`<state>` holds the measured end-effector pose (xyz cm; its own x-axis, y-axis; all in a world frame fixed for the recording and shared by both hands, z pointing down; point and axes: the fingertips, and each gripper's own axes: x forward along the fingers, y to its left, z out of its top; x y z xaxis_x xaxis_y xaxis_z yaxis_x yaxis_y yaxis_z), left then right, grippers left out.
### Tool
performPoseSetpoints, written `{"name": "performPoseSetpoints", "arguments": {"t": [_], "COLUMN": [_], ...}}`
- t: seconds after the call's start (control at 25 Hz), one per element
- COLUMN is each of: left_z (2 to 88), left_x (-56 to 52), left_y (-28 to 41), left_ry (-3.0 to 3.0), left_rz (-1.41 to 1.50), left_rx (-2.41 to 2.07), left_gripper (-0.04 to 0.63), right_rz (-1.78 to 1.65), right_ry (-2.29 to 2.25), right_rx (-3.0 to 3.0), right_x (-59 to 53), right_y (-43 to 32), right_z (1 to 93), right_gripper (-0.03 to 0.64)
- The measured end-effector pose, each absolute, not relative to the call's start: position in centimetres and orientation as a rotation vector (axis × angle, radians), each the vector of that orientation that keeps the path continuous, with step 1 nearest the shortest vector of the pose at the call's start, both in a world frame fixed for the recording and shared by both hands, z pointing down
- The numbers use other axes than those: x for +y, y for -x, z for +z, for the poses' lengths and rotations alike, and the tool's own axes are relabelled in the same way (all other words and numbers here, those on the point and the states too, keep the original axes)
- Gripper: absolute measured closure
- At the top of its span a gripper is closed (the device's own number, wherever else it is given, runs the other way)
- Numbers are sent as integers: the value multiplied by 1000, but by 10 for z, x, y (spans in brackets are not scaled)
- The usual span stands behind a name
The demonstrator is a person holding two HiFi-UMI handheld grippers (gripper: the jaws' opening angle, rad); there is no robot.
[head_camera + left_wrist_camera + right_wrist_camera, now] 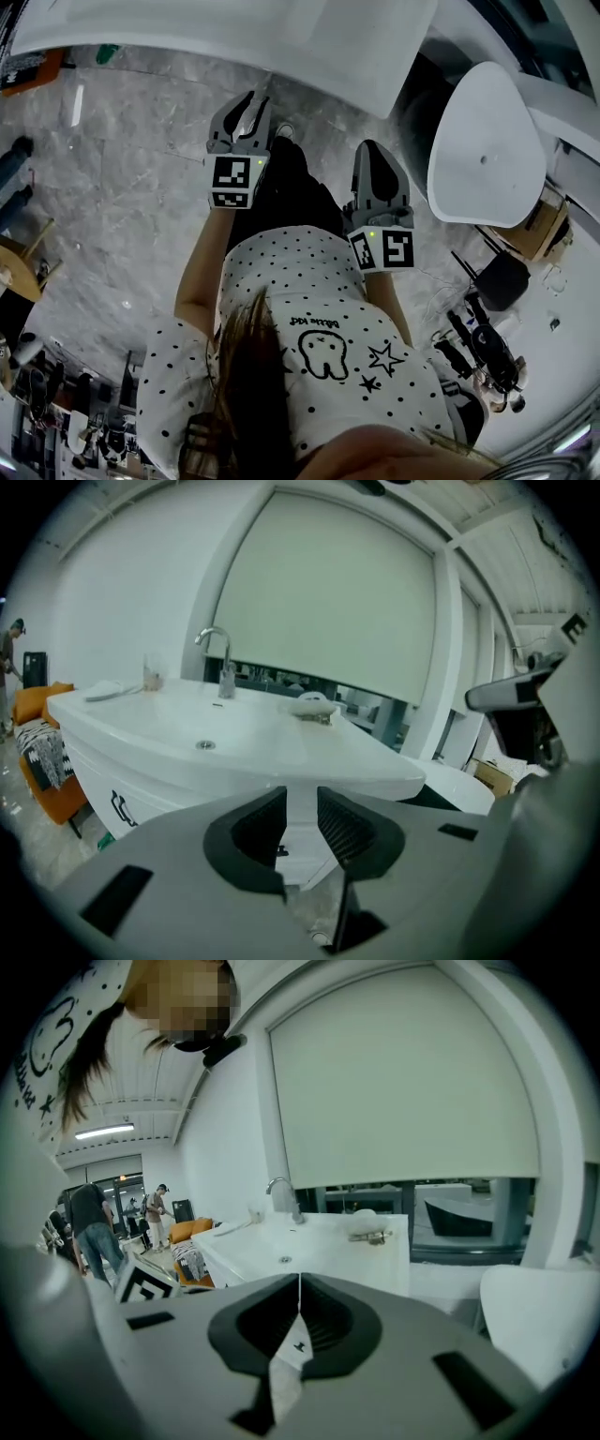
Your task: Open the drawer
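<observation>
A white vanity [234,738] with a basin and a chrome faucet [220,658] stands ahead of me. Its white drawer front [298,855] shows between the left jaws, with a small black handle [279,851] on it. A second black handle [119,806] sits on the cabinet's left face. My left gripper [301,794] is open, nothing between its pads, still short of the cabinet. My right gripper [299,1283] is shut on nothing, pointing at the same vanity [319,1241]. In the head view the left gripper [248,108] reaches toward the counter edge [281,56] and the right gripper [373,155] hangs further back.
A white rounded tub [483,145] stands to the right of the vanity. An orange sofa [47,752] is at the far left, with people [89,1218] standing beyond it. Camera gear [483,347] lies on the grey marble floor [131,187] to my right.
</observation>
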<state>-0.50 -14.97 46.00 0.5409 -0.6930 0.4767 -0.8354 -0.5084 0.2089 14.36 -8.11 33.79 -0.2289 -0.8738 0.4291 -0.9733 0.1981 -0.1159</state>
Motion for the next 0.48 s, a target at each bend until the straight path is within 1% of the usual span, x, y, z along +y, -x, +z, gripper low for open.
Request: {"name": "performPoseSetpoints", "arguments": {"t": [0.32, 0.48], "left_z": [624, 693], "left_x": [-177, -189], "left_y": [-29, -43], "left_ry": [-2308, -2307], "left_rz": [646, 732], "left_rx": [-1162, -1094], "left_gripper": [461, 439], "right_rz": [667, 729], "right_ry": [-1693, -1711], "right_rx": [-2165, -2106], "right_x": [-67, -58], "right_y": [-118, -123], "right_z": [390, 423], "right_gripper": [601, 601]}}
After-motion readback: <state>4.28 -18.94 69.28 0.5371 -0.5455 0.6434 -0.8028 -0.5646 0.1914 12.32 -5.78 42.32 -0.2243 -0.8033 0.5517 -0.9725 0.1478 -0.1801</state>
